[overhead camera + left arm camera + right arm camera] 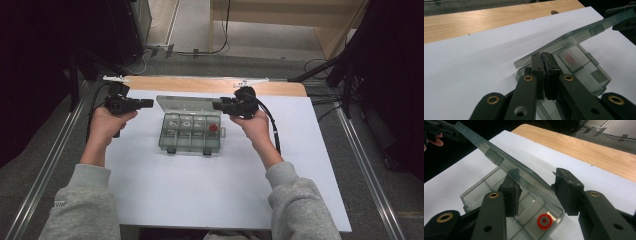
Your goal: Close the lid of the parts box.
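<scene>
- Clear smoky plastic box [190, 133] sits mid-table on the white sheet [200, 190], lid [187, 103] raised, a red ring [545, 221] in an end compartment.
- Left gripper [545, 65] is pressed together at the lid's corner.
- Right gripper [537, 188] is spread, straddling the lid's edge.

white items in compartment box [190, 131] too small to identify, sleeves cropped

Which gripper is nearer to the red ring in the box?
Right. The right gripper hangs just above the red ring, at the raised lid's right end; the left gripper is at the lid's far left corner.
</scene>
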The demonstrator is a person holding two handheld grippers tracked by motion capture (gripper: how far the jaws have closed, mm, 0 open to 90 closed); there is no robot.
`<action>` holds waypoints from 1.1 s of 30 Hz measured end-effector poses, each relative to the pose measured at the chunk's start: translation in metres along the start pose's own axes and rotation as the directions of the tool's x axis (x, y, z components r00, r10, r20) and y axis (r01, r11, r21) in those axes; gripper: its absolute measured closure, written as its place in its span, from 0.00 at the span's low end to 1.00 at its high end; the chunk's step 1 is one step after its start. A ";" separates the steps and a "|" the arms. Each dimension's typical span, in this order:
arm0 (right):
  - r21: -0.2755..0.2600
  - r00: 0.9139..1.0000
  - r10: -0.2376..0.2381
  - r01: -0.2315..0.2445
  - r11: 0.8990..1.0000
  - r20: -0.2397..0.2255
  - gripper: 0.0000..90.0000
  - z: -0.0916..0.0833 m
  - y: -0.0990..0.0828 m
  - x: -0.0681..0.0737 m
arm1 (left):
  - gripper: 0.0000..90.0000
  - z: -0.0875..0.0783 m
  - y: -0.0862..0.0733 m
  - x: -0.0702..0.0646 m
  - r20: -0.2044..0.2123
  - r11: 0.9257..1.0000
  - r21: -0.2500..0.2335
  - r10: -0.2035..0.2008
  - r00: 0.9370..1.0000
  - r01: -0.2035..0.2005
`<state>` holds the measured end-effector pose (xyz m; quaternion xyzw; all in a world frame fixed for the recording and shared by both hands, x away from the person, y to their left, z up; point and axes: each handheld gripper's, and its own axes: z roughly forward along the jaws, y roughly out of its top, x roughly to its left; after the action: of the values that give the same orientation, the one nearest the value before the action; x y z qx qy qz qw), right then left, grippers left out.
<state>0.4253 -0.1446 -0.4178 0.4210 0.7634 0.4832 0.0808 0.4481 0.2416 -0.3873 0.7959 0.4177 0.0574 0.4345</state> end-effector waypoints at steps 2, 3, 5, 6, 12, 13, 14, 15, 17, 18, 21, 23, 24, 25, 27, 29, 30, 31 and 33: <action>0.005 1.000 -0.001 0.001 1.000 -0.002 0.61 0.000 -0.001 0.001 | 0.98 -0.001 0.001 0.000 -0.007 1.000 -0.006 0.002 1.000 -0.002; 0.002 1.000 -0.002 0.002 1.000 -0.001 0.61 0.001 -0.001 0.001 | 0.98 -0.001 0.002 0.000 -0.005 1.000 -0.009 0.003 1.000 -0.003; -0.001 1.000 -0.005 0.005 1.000 0.000 0.60 0.001 -0.002 0.002 | 0.98 -0.002 0.004 0.000 -0.003 1.000 -0.013 0.002 1.000 -0.002; -0.002 1.000 -0.005 0.005 1.000 -0.001 0.60 0.000 -0.002 0.002 | 0.98 -0.002 0.005 0.000 0.005 1.000 -0.009 0.002 1.000 -0.002; -0.011 1.000 -0.009 0.009 1.000 -0.007 0.58 0.000 -0.006 0.003 | 0.98 -0.001 0.012 -0.005 0.005 0.999 -0.027 0.021 1.000 -0.020; -0.010 1.000 -0.009 0.009 1.000 -0.004 0.58 0.000 -0.007 0.004 | 0.98 -0.001 0.013 -0.005 0.003 0.999 -0.030 0.024 1.000 -0.024; -0.012 1.000 -0.013 0.013 1.000 -0.004 0.58 0.000 -0.007 0.004 | 0.98 0.000 0.013 -0.005 0.000 0.999 -0.031 0.027 1.000 -0.027; -0.013 1.000 -0.015 0.015 1.000 -0.004 0.57 0.000 -0.007 0.004 | 0.98 0.000 0.014 -0.005 -0.001 0.999 -0.035 0.027 1.000 -0.027; -0.015 1.000 -0.018 0.018 1.000 -0.006 0.56 0.000 -0.008 0.005 | 0.98 0.002 0.015 -0.006 -0.001 0.999 -0.039 0.026 1.000 -0.026; -0.016 1.000 -0.018 0.018 1.000 -0.007 0.56 0.000 -0.008 0.005 | 0.98 0.002 0.016 -0.006 -0.001 0.999 -0.040 0.030 1.000 -0.030; -0.020 1.000 -0.016 0.016 1.000 -0.010 0.54 0.000 -0.009 0.005 | 0.98 0.004 0.018 -0.008 0.005 0.998 -0.046 0.033 0.999 -0.033; -0.020 1.000 -0.016 0.016 1.000 -0.011 0.53 0.000 -0.010 0.006 | 0.98 0.006 0.020 -0.010 0.009 0.998 -0.047 0.037 0.999 -0.037; -0.020 1.000 -0.016 0.016 1.000 -0.011 0.53 0.000 -0.010 0.006 | 0.98 0.007 0.020 -0.011 0.012 0.998 -0.047 0.039 0.999 -0.038; -0.017 1.000 -0.015 0.015 1.000 -0.011 0.52 0.000 -0.010 0.006 | 0.98 0.008 0.021 -0.012 0.016 0.998 -0.042 0.041 0.999 -0.041; -0.018 1.000 -0.016 0.015 1.000 -0.015 0.51 0.000 -0.010 0.007 | 0.98 0.010 0.021 -0.013 0.023 0.998 -0.034 0.046 0.999 -0.046; -0.017 1.000 -0.016 0.015 1.000 -0.019 0.49 0.000 -0.010 0.007 | 0.98 0.011 0.022 -0.014 0.024 0.999 -0.028 0.047 0.999 -0.046; -0.016 1.000 -0.013 0.013 1.000 -0.019 0.48 0.000 -0.010 0.007 | 0.98 0.012 0.022 -0.014 0.030 0.999 -0.024 0.046 0.999 -0.045; -0.015 1.000 -0.014 0.013 1.000 -0.021 0.48 0.000 -0.010 0.007 | 0.98 0.012 0.022 -0.014 0.030 0.999 -0.021 0.047 0.998 -0.046; -0.012 1.000 -0.015 0.014 1.000 -0.022 0.47 0.000 -0.010 0.008 | 0.98 0.012 0.021 -0.015 0.032 0.999 -0.016 0.044 0.998 -0.044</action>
<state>0.4151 -0.1404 -0.4234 0.4096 0.7643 0.4918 0.0785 0.4576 0.2174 -0.3752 0.8024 0.3925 0.0572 0.4460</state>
